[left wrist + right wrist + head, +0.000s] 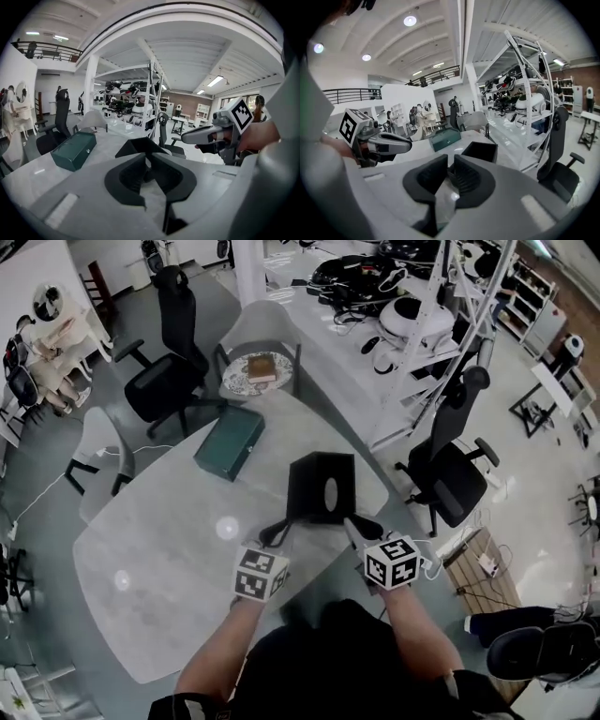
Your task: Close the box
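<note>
1. Head view, well left of the left claw and further off: green box (230, 442), lid down, lying on the table (159, 549). It is not judged to be the task's item.
2. Left claw (277, 529): jaws pressed together, nothing held. The tip is set just short of the black box's near left corner.
3. Black box (322, 486): placed just ahead of both claws, between their tips, top open. It is judged light, stiff-walled and smooth, so liable to slide when pushed. What looks like a raised flap is seen in the left gripper view. Its free edge is judged the place to be pressed down, the body being steadied by the other claw.
4. Right claw (354, 526): jaws parted a little, nothing between them. The tip is set just short of the box's near right corner.
</note>
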`<state>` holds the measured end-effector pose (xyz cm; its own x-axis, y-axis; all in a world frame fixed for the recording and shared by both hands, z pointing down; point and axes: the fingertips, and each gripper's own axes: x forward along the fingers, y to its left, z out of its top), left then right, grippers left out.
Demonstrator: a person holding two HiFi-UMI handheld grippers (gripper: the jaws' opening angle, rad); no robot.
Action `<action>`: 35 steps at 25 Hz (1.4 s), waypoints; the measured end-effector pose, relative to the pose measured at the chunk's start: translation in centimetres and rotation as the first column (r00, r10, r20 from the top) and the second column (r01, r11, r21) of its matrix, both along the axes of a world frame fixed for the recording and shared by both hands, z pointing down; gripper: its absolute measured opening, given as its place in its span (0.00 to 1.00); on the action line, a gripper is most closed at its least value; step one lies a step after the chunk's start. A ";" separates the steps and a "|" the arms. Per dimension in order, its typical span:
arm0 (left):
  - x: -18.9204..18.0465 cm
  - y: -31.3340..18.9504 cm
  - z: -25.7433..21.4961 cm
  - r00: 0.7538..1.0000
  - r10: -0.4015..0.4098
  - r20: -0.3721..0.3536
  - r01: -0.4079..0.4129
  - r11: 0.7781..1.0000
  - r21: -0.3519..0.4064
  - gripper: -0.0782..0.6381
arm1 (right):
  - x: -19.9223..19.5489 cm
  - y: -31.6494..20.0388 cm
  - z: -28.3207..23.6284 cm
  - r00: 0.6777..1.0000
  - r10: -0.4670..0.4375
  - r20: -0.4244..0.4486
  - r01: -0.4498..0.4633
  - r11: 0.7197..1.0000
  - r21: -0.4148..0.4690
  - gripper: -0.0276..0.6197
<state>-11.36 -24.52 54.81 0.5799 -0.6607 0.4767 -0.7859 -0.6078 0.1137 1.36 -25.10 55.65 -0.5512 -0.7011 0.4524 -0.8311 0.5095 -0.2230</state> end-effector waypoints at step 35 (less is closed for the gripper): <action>1.6 -8.1 15.7 0.973 0.157 0.171 -0.132 0.980 -0.150 0.38 | 2.0 -6.7 11.5 0.992 0.001 -0.124 -0.034 0.964 -0.263 0.25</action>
